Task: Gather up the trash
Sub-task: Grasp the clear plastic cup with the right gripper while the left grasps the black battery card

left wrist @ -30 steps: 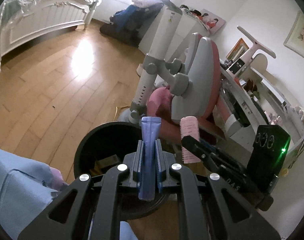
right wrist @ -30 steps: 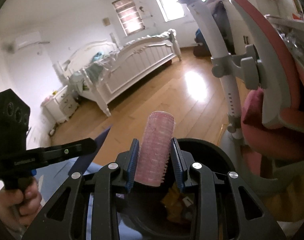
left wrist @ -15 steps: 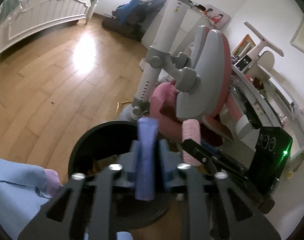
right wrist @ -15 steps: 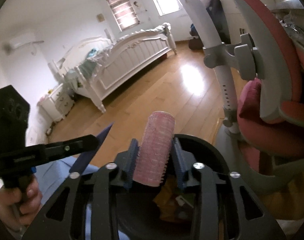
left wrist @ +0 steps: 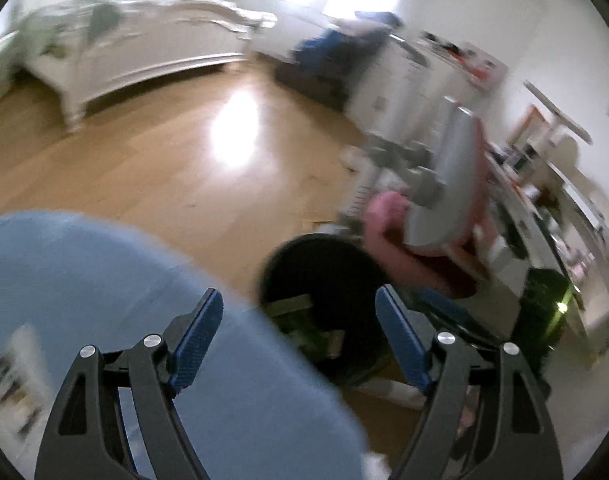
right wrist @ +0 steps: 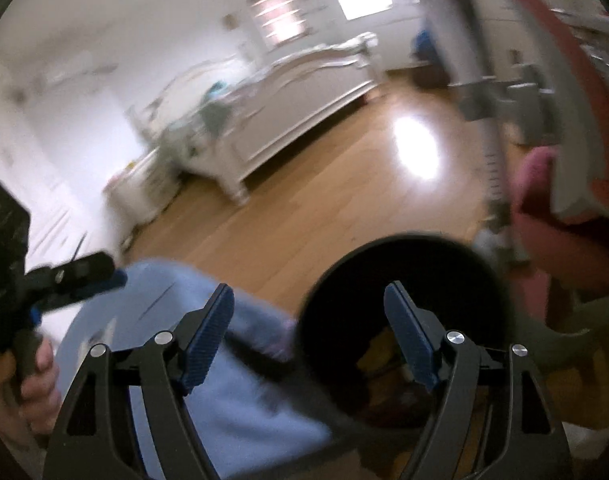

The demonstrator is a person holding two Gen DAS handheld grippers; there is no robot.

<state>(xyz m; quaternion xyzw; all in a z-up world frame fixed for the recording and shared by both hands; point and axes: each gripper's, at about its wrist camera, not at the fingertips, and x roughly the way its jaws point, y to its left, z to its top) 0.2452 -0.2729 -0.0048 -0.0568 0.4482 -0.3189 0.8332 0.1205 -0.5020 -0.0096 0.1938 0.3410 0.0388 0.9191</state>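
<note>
Though both views are blurred, the left gripper (left wrist: 298,332) and right gripper (right wrist: 308,330) gape empty, ribbed blue pads spread; the round black bin (right wrist: 400,280) sits below on wood floor (right wrist: 324,200); only the right view shows the holding hand (right wrist: 36,380).

A light-brown wooden plank floor (left wrist: 152,168) carries everything here, with a bright patch of window glare on its boards. A round black waste bin (right wrist: 404,304) stands on it, and blurred scraps of yellow and green trash (left wrist: 304,320) lie inside. Just beside the bin stands a grey-and-pink swivel chair (left wrist: 444,208), its base on the boards. Well apart, near the far wall, a white carved bed frame (right wrist: 296,96) rests on the floor, and a dark blue heap of bags (left wrist: 328,68) sits against the wall.
</note>
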